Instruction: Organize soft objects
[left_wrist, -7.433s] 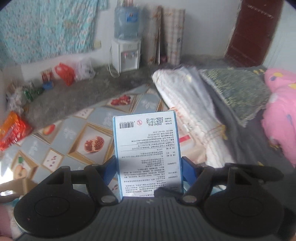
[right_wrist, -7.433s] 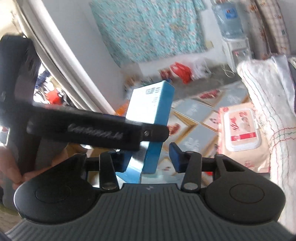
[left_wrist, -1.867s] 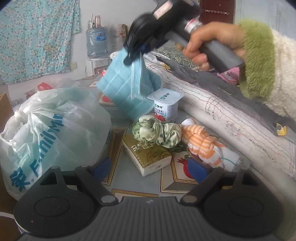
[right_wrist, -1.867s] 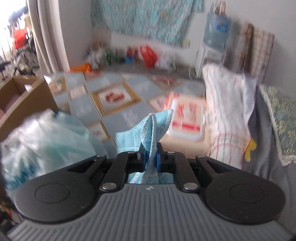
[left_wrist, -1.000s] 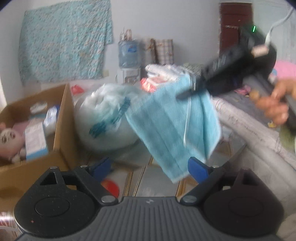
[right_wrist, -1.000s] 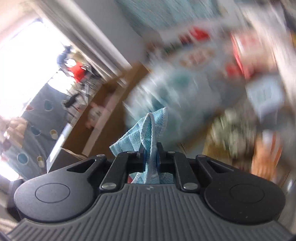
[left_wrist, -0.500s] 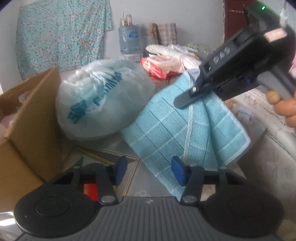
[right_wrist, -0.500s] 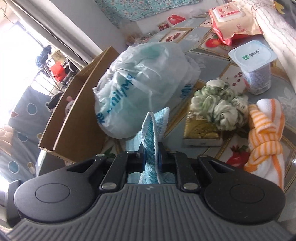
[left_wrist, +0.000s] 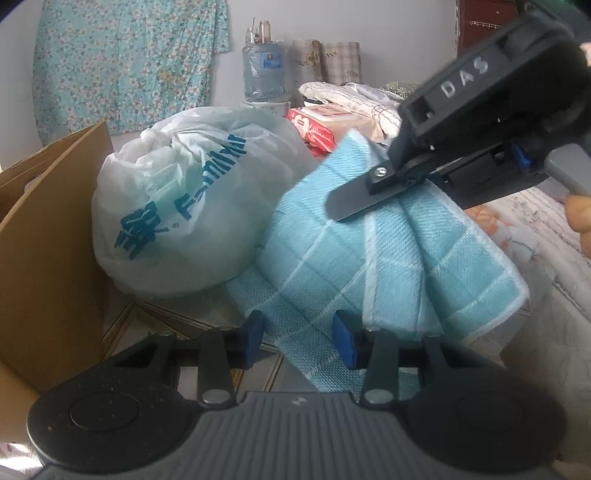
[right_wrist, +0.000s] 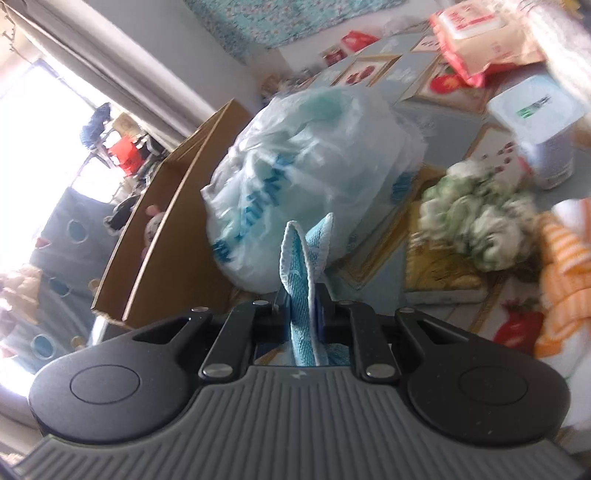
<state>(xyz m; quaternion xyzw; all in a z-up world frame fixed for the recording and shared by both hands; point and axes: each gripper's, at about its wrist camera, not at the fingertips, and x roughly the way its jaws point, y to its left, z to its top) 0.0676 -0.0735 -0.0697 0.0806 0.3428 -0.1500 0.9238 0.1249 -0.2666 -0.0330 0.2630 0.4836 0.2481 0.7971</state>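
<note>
A blue checked cloth (left_wrist: 373, 266) hangs from my right gripper (right_wrist: 303, 314), which is shut on a fold of it (right_wrist: 301, 273). My left gripper (left_wrist: 297, 341) is partly open, its blue pads either side of the cloth's lower corner without pinching it. The right gripper's black body (left_wrist: 480, 122) shows at the upper right of the left wrist view. A green scrunchie (right_wrist: 476, 218) and an orange striped cloth (right_wrist: 569, 273) lie on the patterned floor at the right.
A full white plastic bag (left_wrist: 192, 199) sits beside an open cardboard box (left_wrist: 40, 229) holding a doll (right_wrist: 151, 221). A yogurt cup (right_wrist: 543, 129), a tissue pack (right_wrist: 439, 277) and a wet-wipes pack (right_wrist: 480, 33) lie nearby. Bedding (left_wrist: 546, 229) rises at the right.
My left gripper's jaws have narrowed from wide open and closed in around the cloth's lower corner. The right gripper has kept hold of the cloth and swung it down beside the bag.
</note>
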